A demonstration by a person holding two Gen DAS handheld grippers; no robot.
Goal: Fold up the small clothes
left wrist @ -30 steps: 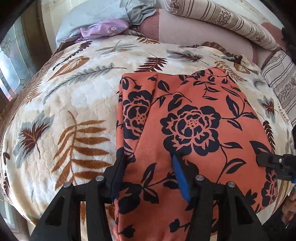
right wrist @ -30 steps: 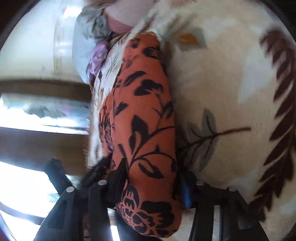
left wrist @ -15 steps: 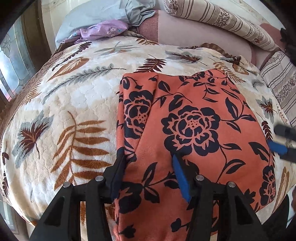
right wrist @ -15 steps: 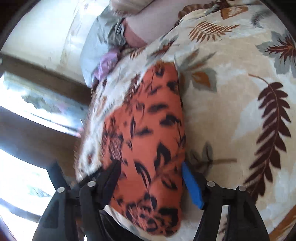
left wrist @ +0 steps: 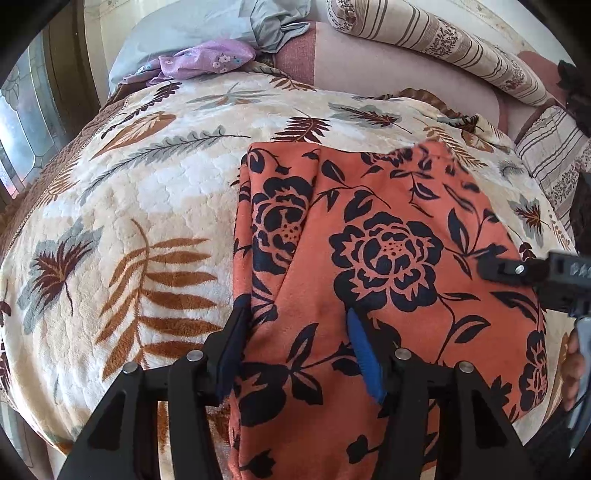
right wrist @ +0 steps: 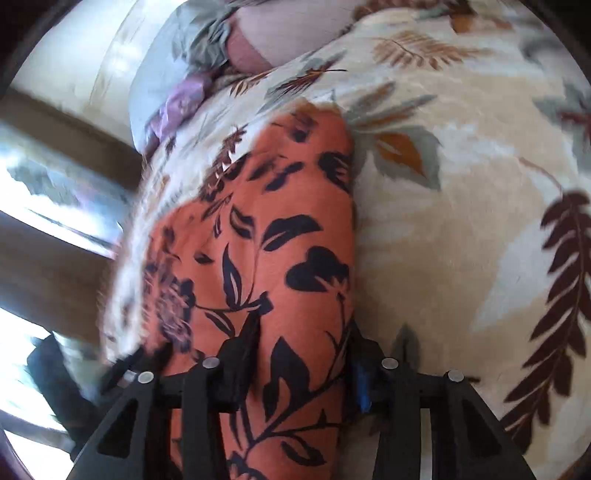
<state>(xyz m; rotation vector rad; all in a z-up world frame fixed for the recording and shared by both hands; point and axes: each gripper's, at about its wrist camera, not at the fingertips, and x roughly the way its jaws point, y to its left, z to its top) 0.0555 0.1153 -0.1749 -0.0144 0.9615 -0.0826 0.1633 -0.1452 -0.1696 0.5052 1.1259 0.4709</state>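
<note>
An orange garment with black flowers (left wrist: 388,251) lies folded lengthwise on a cream leaf-print blanket (left wrist: 147,206). My left gripper (left wrist: 299,332) straddles its near left part; the left pad sits at the cloth's left edge and the blue pad digs into the fabric, while the jaws are opening slightly. In the right wrist view the garment (right wrist: 288,236) runs away from me. My right gripper (right wrist: 303,336) straddles its right folded edge, its jaws closing with bulging cloth filling the gap. The right gripper's fingers (left wrist: 495,266) show at the garment's right side.
Striped pillows (left wrist: 443,40) and a pink bolster lie at the head of the bed. A grey-blue cloth (left wrist: 207,29) and a purple garment (left wrist: 207,59) sit at the far left corner. A window (left wrist: 22,122) is on the left. A hand (left wrist: 572,369) shows at the right edge.
The right gripper opened, let go of the garment's near right end, slid farther along the right edge and is closing on the fold again. The left gripper stayed put.
</note>
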